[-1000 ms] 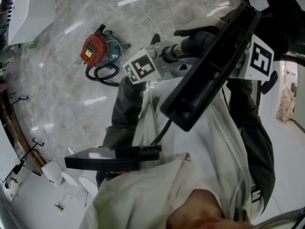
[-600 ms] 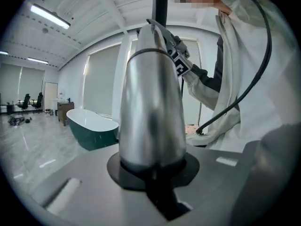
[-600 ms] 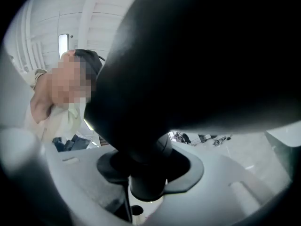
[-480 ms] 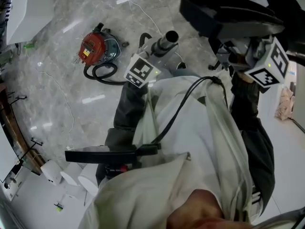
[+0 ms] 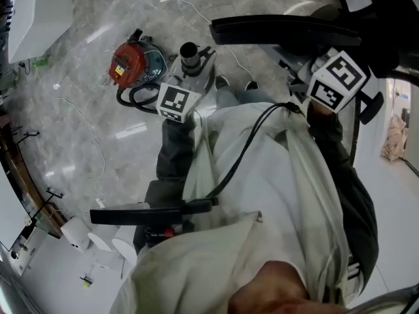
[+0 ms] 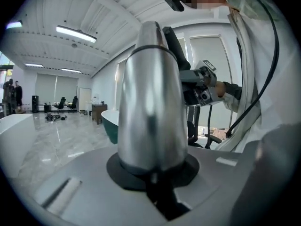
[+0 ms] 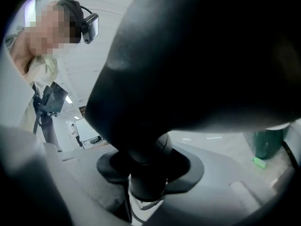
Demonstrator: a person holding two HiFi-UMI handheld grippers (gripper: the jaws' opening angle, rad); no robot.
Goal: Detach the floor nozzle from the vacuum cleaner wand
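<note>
Wand [image 6: 150, 102], one, in left gripper [image 5: 185, 77]; nozzle [image 5: 281, 28], one, in right gripper [image 5: 308, 67]

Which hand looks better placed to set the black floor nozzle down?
Right, probably: the right gripper grips the floor nozzle, already separate from the wand, which the left gripper holds.
</note>
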